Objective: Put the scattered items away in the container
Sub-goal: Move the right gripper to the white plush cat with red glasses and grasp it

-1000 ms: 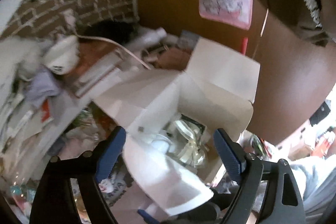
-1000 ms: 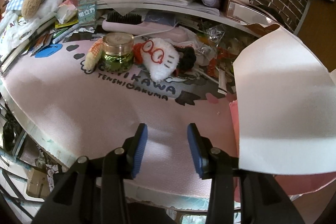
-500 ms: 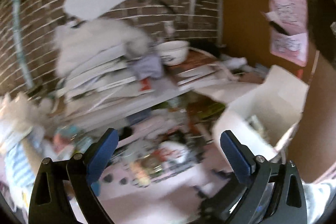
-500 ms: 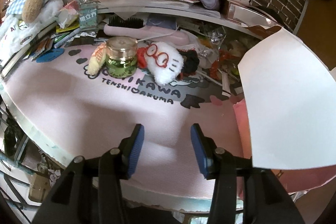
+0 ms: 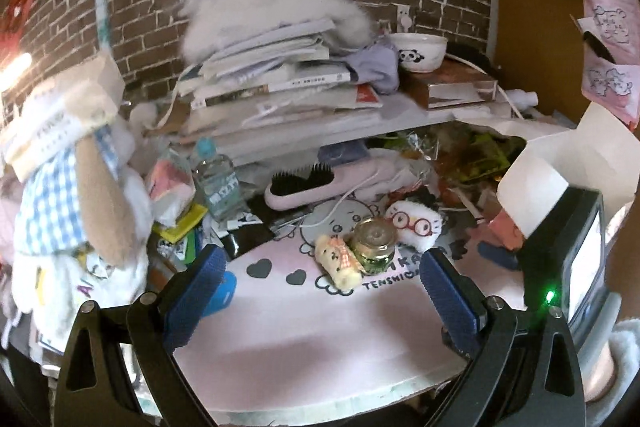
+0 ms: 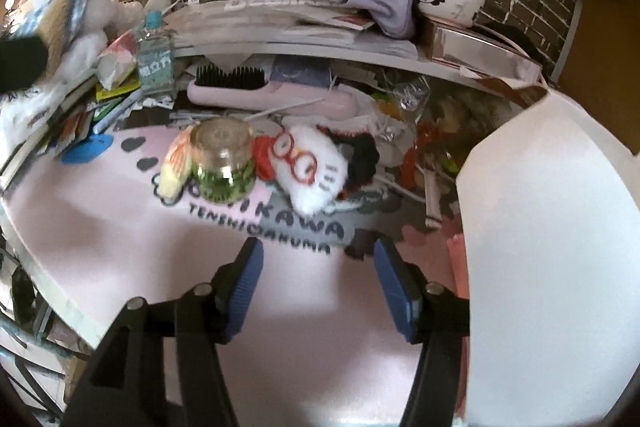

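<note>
The left hand-held gripper (image 5: 320, 291) has swung from the white box (image 5: 560, 163) to the bench; both hand-held grippers gape empty. The right hand-held gripper (image 6: 318, 283) should straddle the plush toy (image 6: 308, 167) squarely.

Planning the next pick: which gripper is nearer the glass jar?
Right. The right gripper sits just short of the glass jar, slightly to its right; the left gripper hangs farther back.

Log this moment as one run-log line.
left gripper: open, empty | right gripper: open, empty | on mat: glass jar, white plush, yellow plush | box: right of mat
</note>
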`<state>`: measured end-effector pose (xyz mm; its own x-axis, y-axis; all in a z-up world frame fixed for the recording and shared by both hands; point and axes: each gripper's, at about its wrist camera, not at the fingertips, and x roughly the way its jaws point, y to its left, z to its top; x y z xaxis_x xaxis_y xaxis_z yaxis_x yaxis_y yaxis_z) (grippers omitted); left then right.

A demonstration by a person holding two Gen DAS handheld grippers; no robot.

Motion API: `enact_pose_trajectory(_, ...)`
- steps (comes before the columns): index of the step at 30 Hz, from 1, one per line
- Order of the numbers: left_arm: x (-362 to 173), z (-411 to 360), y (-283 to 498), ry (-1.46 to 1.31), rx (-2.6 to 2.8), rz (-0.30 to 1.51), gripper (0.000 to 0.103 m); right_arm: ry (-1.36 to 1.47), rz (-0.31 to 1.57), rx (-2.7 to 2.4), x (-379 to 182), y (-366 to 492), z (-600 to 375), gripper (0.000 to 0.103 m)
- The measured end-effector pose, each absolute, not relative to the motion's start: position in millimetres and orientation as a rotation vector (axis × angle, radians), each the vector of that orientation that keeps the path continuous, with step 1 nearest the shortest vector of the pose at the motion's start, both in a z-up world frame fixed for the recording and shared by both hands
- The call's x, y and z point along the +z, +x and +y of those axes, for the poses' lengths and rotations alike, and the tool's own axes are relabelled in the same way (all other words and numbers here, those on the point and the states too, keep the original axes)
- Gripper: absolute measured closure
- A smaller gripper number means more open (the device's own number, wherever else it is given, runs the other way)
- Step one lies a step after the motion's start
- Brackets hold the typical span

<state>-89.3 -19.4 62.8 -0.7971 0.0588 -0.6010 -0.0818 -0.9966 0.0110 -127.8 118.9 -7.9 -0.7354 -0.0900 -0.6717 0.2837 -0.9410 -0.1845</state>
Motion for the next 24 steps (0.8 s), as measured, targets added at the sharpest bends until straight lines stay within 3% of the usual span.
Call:
enact_pose_trajectory(2,58.8,-21.2,-92.2,-0.972,2.929,0.047,0.006,1.029,0.412,-2.719,-6.9,-134.0,115.9,0.041)
enact_pose_trajectory(10,50.8,-36.0,-102.9,-0.987,2.965,-0.027,0.006,1.062,0.448,-2.698,-13.7,-156.9,104.9,0.035)
enact_pose_trajectory(17,47.2,-40.8,-103.8,-1.001,2.965,-0.045,0.006,1.03,0.496,-2.699,-20.9,-164.4,96.5,0.035)
enact_pose_trajectory(19,46.2,-42.2,-103.7,-1.008,2.969,-0.047,0.006,1.034,0.5,-2.691,-23.3,-165.6,96.8,0.059)
enact_pose_trajectory(21,45.5,-43.9,-103.4,-1.013,2.971,-0.058,0.006,1.038,0.496,-2.675,-26.4,-165.6,97.6,0.065)
enact_pose_trajectory(24,44.9,-44.8,-103.2,-1.015,2.969,-0.064,0.006,1.003,0.488,-2.674,-27.3,-163.4,100.1,0.082)
